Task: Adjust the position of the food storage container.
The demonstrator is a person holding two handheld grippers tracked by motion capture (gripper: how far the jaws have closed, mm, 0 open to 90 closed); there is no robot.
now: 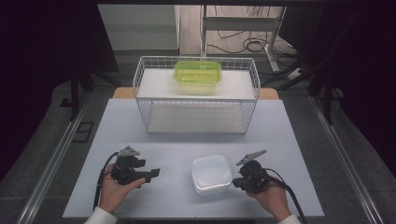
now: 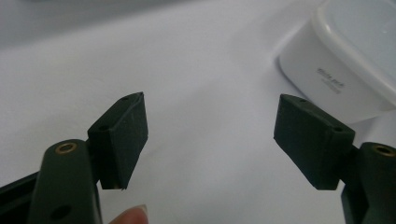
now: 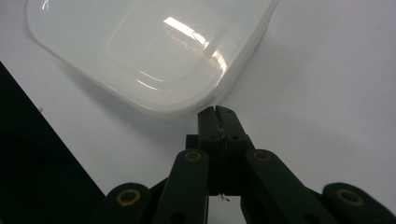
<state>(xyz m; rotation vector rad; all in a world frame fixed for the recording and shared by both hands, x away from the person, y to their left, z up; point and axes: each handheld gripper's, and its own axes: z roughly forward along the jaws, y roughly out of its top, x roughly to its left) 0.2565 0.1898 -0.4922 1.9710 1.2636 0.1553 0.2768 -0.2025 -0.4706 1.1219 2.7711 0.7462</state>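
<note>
A white lidded plastic container sits on the pale table near the front, between my two hands. My left gripper rests to its left, open, with only bare table between its pads; the container's side lies just past the far pad. My right gripper is shut with nothing between its jaws. Its joined tips point at the container's near corner, right beside the rim; contact is unclear. A green translucent container stands on the upper shelf of a white wire rack.
The wire rack takes up the table's far middle, with an empty lower shelf. The table's front edge runs just below my hands. Dark floor, metal rails and cables surround the table.
</note>
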